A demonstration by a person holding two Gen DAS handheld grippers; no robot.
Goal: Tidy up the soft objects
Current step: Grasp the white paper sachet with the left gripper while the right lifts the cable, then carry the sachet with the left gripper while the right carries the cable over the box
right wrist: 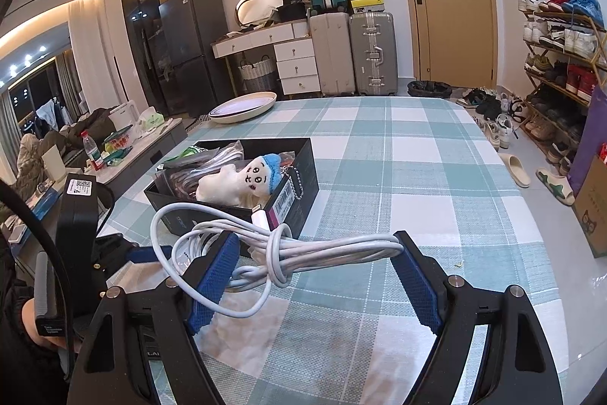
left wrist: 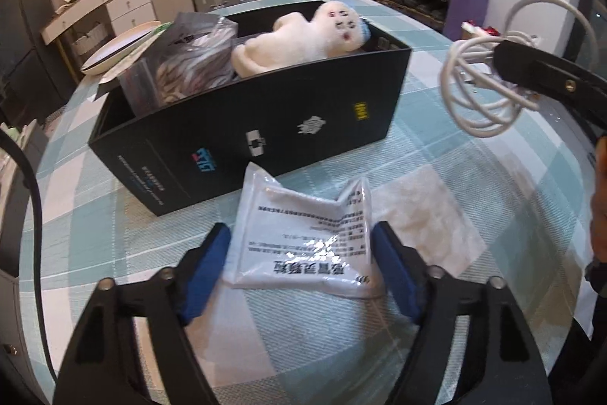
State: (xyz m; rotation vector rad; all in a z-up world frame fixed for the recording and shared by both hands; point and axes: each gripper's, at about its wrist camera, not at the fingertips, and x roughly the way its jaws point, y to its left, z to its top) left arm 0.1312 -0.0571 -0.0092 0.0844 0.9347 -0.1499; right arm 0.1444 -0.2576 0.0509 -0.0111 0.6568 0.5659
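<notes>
On the table under its pale green and white checked cloth (left wrist: 436, 124), the left gripper (left wrist: 301, 266) pointed down at a flat white plastic packet printed with black characters (left wrist: 303, 234) that lay on the cloth just in front of the box. Its blue-padded fingers (left wrist: 206, 268) stood on either side of the packet, the right pad at the packet's edge and the left one just clear of it; I could not tell that they pressed on it, so the jaws looked part open around it rather than gripping. Just beyond the packet stood the long black open cardboard box with small printed logos on its side (left wrist: 265, 124). At its left end sat a clear plastic bag of grey and white cord or yarn (left wrist: 189, 67), and to the right of that lay a small white plush doll with a blue cap and a drawn face (left wrist: 303, 37), a bead chain hanging beside it over the box's end. A shallow round cream dish (right wrist: 244, 107) rested on the cloth beyond the box. To the right of the box the right gripper (right wrist: 316, 251) hung above the table, its jaws fairly wide yet clamped on a loosely coiled white charging cable (right wrist: 273, 245), whose loops were stretched between the two blue pads and spilled out to the left, with its white plug toward the box.
</notes>
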